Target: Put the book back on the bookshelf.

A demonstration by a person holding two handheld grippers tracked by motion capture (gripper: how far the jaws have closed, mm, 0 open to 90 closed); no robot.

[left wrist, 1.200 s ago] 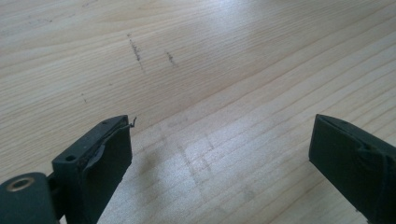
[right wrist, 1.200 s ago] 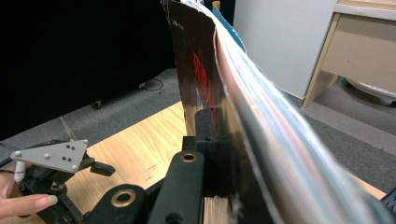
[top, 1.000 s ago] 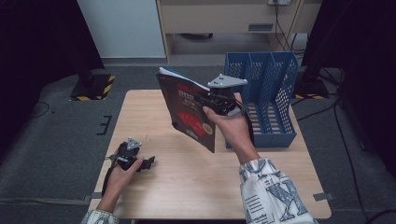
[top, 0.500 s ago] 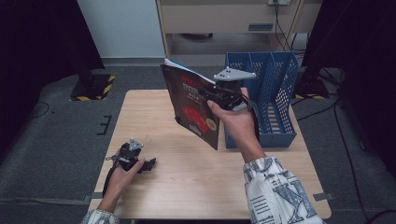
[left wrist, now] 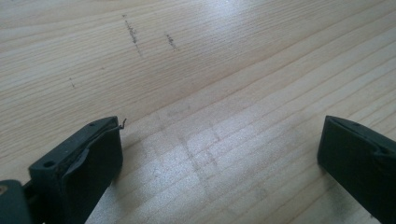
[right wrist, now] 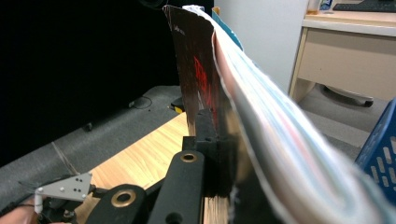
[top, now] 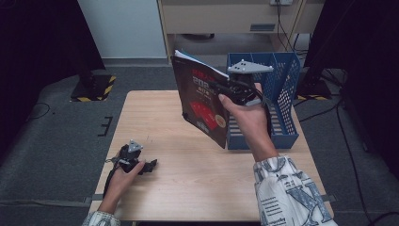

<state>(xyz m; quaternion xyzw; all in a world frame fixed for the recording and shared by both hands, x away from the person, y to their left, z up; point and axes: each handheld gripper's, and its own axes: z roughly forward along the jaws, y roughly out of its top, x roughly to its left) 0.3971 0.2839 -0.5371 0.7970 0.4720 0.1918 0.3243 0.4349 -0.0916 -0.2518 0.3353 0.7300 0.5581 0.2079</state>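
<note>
Our right gripper [top: 235, 92] is black, topped by a grey three-cornered plate dotted with small screws. Our left gripper [top: 136, 160] carries the same plate, a black cable trailing toward six o'clock. Its jaws are blocky black. Our sleeves [top: 287, 188] are white, patterned with dark print.

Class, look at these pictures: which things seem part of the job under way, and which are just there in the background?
In the job, judging by the hold:
book, clamped upright in the right gripper
blue file rack beside it
table

Not in use:
left gripper, open, low over the table
desk behind
cables on the floor
</note>
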